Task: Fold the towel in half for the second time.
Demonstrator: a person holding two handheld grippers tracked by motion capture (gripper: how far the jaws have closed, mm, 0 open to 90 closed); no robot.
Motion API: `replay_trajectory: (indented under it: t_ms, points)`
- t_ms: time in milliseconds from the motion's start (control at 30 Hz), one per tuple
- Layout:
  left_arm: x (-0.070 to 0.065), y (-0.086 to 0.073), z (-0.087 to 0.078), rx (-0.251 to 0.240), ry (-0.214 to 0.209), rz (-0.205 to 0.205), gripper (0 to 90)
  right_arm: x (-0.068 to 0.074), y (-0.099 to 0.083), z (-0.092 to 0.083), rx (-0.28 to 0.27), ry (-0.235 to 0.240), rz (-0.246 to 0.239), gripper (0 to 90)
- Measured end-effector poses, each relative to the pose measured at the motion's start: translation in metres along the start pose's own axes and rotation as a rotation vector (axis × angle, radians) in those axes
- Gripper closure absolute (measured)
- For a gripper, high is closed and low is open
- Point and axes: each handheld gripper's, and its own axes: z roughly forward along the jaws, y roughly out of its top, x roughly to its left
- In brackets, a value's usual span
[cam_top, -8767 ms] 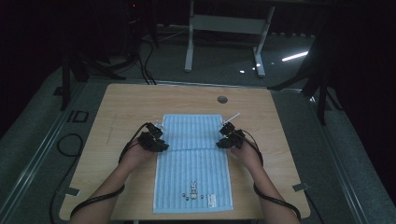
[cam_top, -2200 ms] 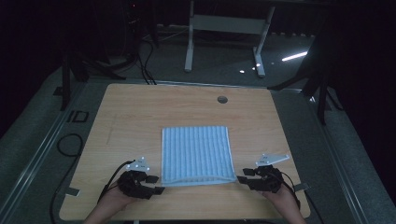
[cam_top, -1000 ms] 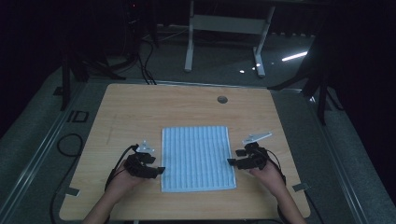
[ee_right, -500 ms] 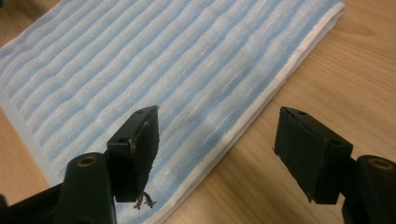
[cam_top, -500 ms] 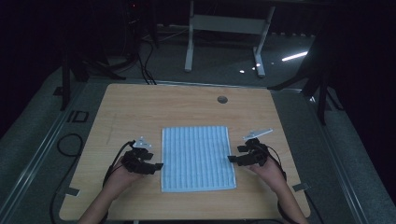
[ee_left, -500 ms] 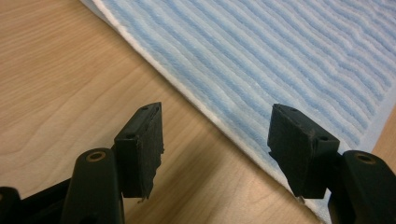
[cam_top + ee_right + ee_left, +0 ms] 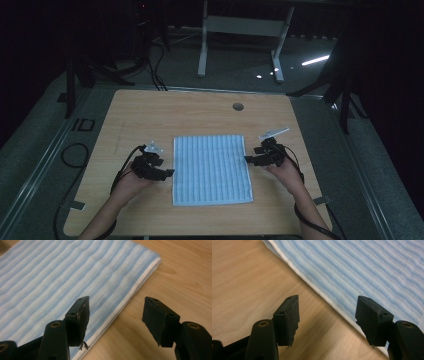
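In the high view, the folded towel (image 7: pixel 211 169) is seen lying flat at the centre of the table (image 7: pixel 150 110), and it has been halved since the earliest picture, where it lay open at twice the length. The left gripper (image 7: pixel 169 172) and the right gripper (image 7: pixel 248 159) have been brought up from the lower edge of the frame to the towel's left and right sides, the right one ending a little higher in the frame. In the left gripper view, both jaws are held apart with nothing between them; the towel (image 7: pixel 367 270) fills the upper right, its white hem running diagonally just ahead of the pads, and the right pad seems to overlap the hem, though contact cannot be judged at this angle. In the right gripper view, the jaws have just been closing a little yet are still released and empty, straddling the towel's (image 7: pixel 62 277) edge near its corner at upper right. The fold lengthwise is judged done; a second fold across, taken from the side edges, seems to be in preparation.
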Motion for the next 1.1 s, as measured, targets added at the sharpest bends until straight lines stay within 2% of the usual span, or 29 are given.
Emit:
replay_trajectory:
  t_ms: [167,233,333,433,633,733,867,967,1067,1100]
  points:
    - [0.005,0.011,0.006,-0.013,0.011,0.01,35.6,-0.008,0.013,0.01,0.013,-0.028,0.009,41.6]
    - [0.007,0.016,0.008,-0.02,0.014,0.011,35.6,-0.012,0.017,0.014,0.013,-0.024,0.02,42.9]
    - [0.01,0.023,0.015,-0.007,0.054,0.011,35.7,-0.017,0.023,0.019,0.013,-0.032,0.029,46.5]
    - [0.015,0.03,0.02,-0.005,0.052,-0.009,35.8,-0.022,0.029,0.023,0.012,-0.028,0.045,50.9]
    - [0.023,0.047,0.029,0.002,0.095,0.004,35.9,-0.03,0.045,0.029,0.004,-0.046,0.071,56.6]
    - [0.031,0.055,0.033,-0.012,0.101,-0.026,35.9,-0.034,0.054,0.033,0.008,-0.066,0.079,57.0]
    - [0.047,0.065,0.041,-0.018,0.124,-0.061,36.9,-0.041,0.062,0.04,0.02,-0.076,0.117,57.0]
    - [0.055,0.071,0.048,-0.005,0.118,-0.066,36.9,-0.044,0.066,0.043,0.025,-0.086,0.132,57.0]
    - [0.059,0.076,0.052,-0.017,0.098,-0.075,36.9,-0.048,0.067,0.047,0.032,-0.075,0.16,56.3]
    - [0.059,0.077,0.053,-0.021,0.109,-0.077,36.9,-0.049,0.067,0.048,0.035,-0.072,0.168,55.4]
